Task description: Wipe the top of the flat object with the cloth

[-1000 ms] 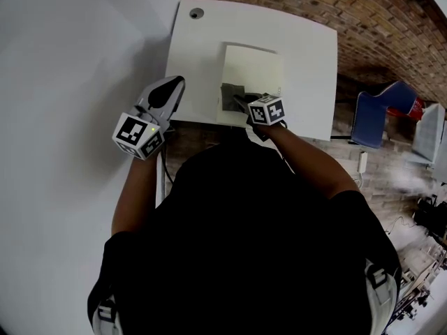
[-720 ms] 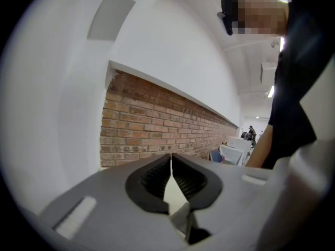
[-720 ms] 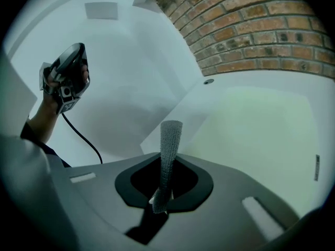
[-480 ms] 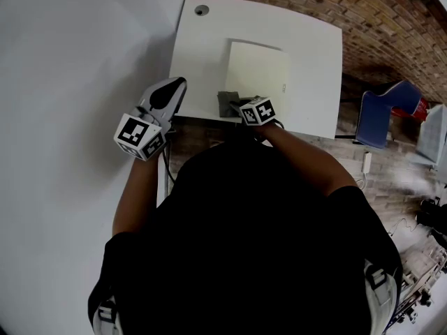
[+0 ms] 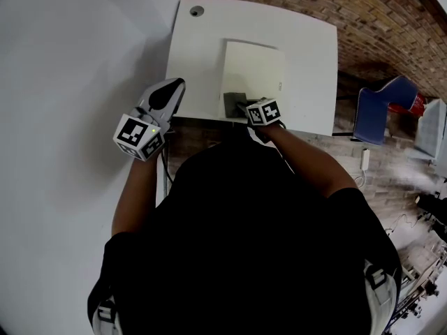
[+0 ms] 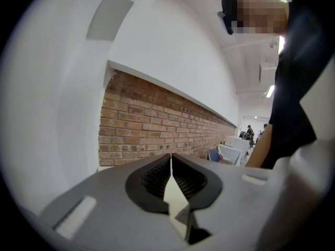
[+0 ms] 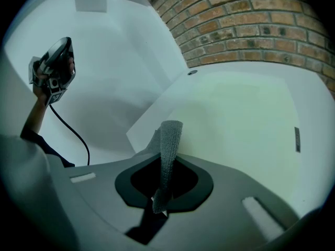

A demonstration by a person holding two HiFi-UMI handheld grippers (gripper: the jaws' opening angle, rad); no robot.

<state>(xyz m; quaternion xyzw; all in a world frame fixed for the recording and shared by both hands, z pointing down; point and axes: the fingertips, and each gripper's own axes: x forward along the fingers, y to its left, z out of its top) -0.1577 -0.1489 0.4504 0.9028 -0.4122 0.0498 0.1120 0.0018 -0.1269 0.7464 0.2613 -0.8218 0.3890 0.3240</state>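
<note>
A pale, flat rectangular object (image 5: 255,72) lies on the white table (image 5: 202,54). A grey cloth (image 5: 234,102) rests at its near edge, by the table's front. My right gripper (image 5: 243,105) is shut on the cloth; in the right gripper view the cloth (image 7: 169,150) stands up as a folded strip between the jaws, with the flat object (image 7: 246,114) ahead. My left gripper (image 5: 173,87) hovers off the table's near left corner, jaws shut on nothing. In the left gripper view it (image 6: 171,167) points at a brick wall.
A brick floor (image 5: 377,19) borders the table at the right, a white wall (image 5: 77,61) at the left. A blue chair (image 5: 374,117) stands to the right. A small round hole (image 5: 196,10) sits in the table's far left corner.
The right gripper with the cloth has stayed at the flat object's near edge, shifting slightly left and then back right. The left gripper has held still.
</note>
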